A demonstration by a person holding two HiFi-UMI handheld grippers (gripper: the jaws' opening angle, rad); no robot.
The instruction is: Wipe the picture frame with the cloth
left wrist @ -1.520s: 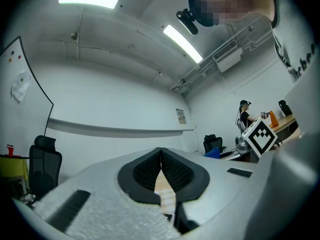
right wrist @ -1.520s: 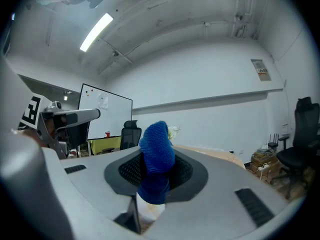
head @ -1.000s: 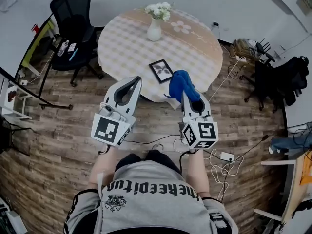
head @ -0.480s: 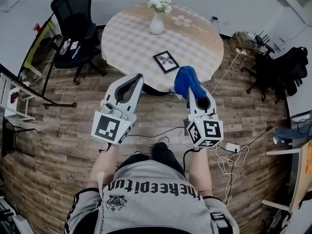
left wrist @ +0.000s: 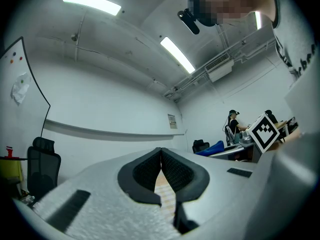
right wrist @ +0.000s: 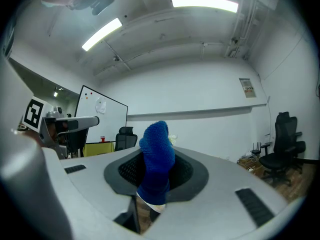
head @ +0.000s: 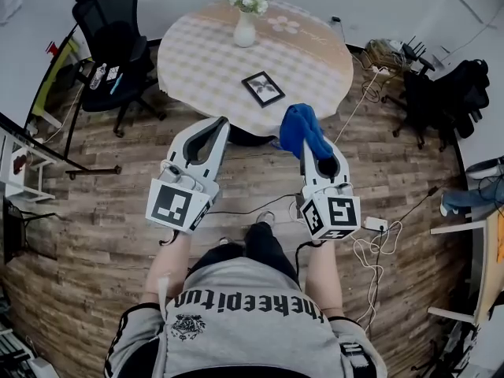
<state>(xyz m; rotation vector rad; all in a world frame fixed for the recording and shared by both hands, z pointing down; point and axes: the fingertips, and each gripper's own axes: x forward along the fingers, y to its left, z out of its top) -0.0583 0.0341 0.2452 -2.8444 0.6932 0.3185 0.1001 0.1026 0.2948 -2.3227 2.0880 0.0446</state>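
Picture frame (head: 263,88): laid flat near the table's (head: 197,61) front edge, not yet touched.
Cloth (head: 303,128): gripped by right tongs (head: 308,146).
Left tongs (head: 218,126): clenched, empty.
Wipe: cloth to be pressed flat, frame steadied.

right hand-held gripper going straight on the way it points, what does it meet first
Likely the near edge of the round table, just right of the picture frame; height is unclear, so it could pass over.
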